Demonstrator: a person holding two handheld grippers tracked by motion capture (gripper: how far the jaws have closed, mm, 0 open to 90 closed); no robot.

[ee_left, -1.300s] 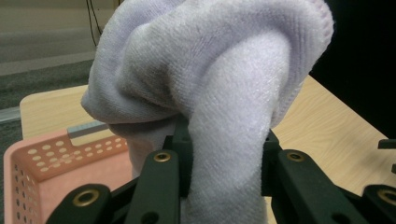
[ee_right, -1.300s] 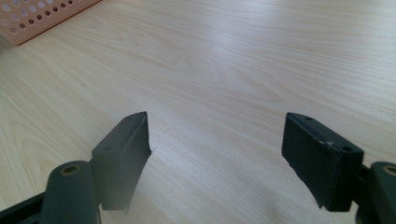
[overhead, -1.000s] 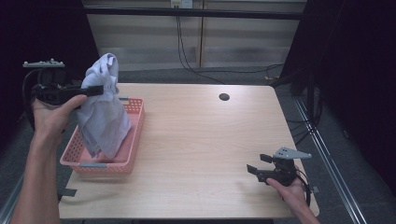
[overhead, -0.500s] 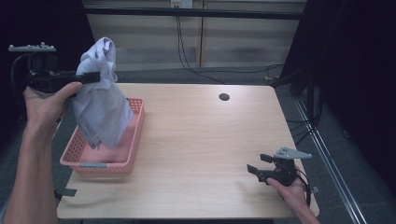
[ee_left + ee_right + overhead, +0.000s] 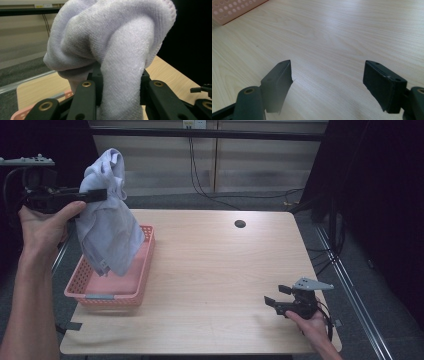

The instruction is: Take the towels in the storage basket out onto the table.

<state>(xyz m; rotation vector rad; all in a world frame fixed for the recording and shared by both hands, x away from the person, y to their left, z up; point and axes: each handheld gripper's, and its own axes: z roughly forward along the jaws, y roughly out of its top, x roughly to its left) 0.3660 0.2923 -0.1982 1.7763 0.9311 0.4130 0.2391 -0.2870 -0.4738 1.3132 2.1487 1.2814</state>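
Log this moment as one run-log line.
left gripper: shut on towel, lifted over pink basket | right gripper: open, idle above table

Pale lavender towel [image 5: 107,227] (terry texture); pink perforated basket [image 5: 107,292]; light wood table [image 5: 220,270].

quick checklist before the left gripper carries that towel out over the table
1. Left gripper shut on the towel: ok; in the left gripper view cloth is bunched between its jaws.
2. Towel's bottom edge above the pink basket rim: cannot tell; it hangs low in front of the basket.
3. Landing space on the table: ok; bare wood between the basket and the right gripper.
4. Right gripper ready to help: ok; jaws open, empty, low over the table's near right corner.
5. Nothing else snagged in the cloth: cannot tell.
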